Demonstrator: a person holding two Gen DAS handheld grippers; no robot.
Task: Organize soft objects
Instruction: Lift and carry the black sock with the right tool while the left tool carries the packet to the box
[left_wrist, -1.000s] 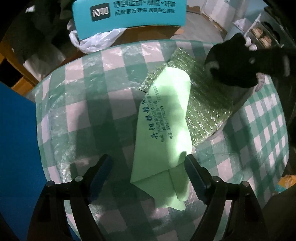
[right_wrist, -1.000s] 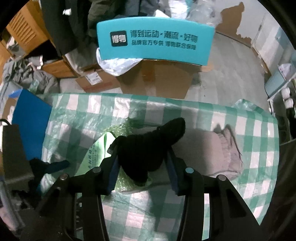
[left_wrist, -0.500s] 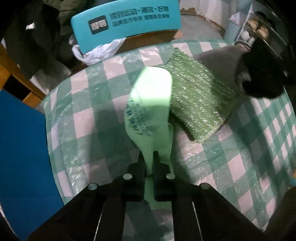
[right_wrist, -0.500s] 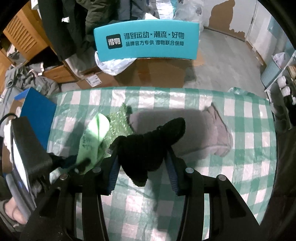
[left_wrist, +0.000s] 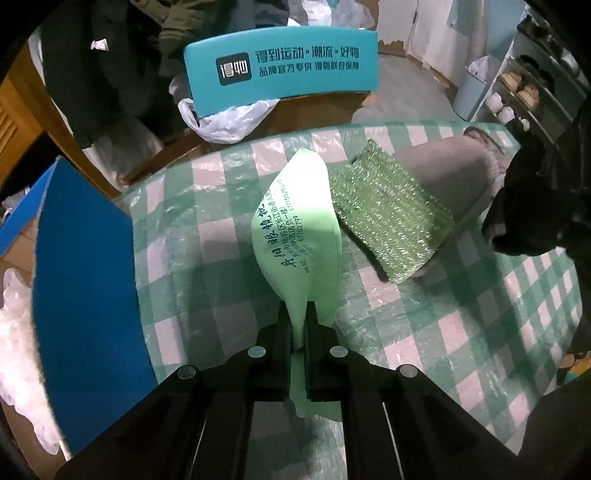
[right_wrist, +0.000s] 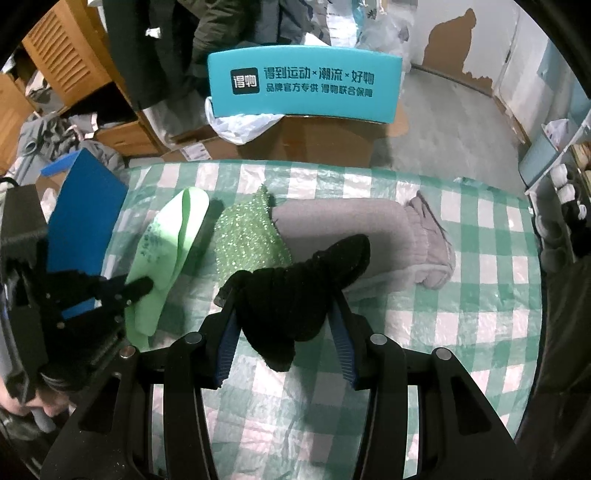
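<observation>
My left tongs (left_wrist: 300, 325) are clenched on the near end of the pale green printed cloth (left_wrist: 295, 236), whose long axis runs straight away from me, clear of the checked green-and-white worktop (left_wrist: 461, 332) along most of its length. My right tongs (right_wrist: 282, 325) grip a bunched black knitted sock (right_wrist: 295, 291) held above the worktop — the left tongs sit nearer the blue box (left_wrist: 85, 288) at the worktop's left edge. Farther off lie the glittery green scouring pad (left_wrist: 391, 221), just right of the cloth, and the grey fleece garment (right_wrist: 354, 229) behind it.
</observation>
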